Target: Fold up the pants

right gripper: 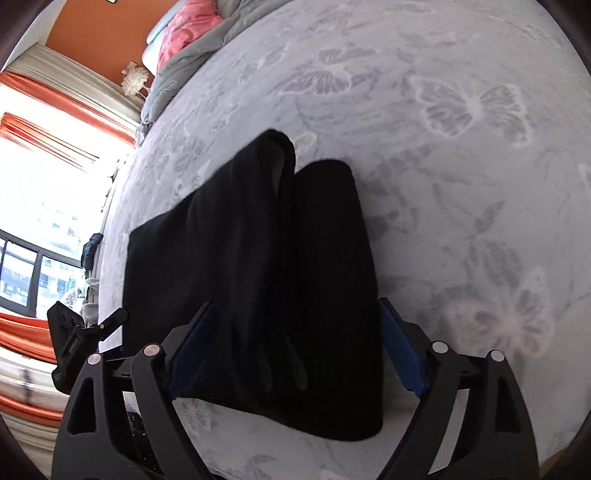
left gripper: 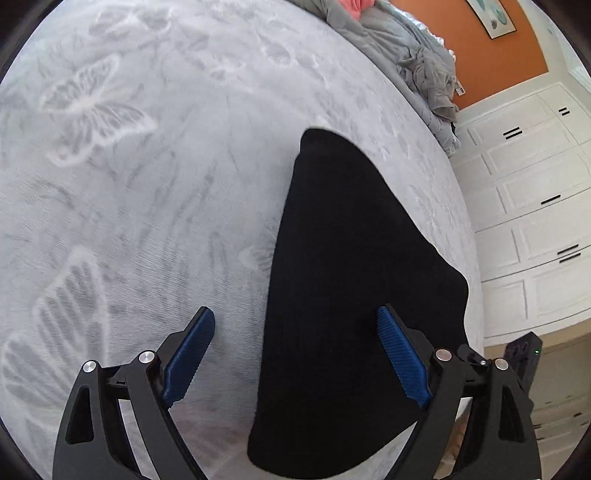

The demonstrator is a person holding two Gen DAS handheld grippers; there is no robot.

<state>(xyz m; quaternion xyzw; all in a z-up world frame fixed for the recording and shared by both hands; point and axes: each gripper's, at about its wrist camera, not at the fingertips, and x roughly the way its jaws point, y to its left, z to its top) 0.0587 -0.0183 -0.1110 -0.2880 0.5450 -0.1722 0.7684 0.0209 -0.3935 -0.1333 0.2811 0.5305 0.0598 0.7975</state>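
Observation:
Black pants [left gripper: 343,280] lie folded into a compact stack on a grey bed sheet with butterfly print [left gripper: 147,155]. In the right wrist view the pants [right gripper: 266,288] show two side-by-side folded parts. My left gripper [left gripper: 295,321] is open and hovers above the near end of the pants, its right pad [left gripper: 400,354] over the cloth. My right gripper [right gripper: 297,317] is open and straddles the near end of the stack without holding it. The left gripper's body [right gripper: 77,343] shows at the left edge of the right wrist view.
A crumpled grey duvet [left gripper: 424,62] and a pink pillow [right gripper: 184,33] lie at the head of the bed. White cabinets [left gripper: 528,192] stand past the bed's edge on one side. A window with orange curtains [right gripper: 44,177] is on the other.

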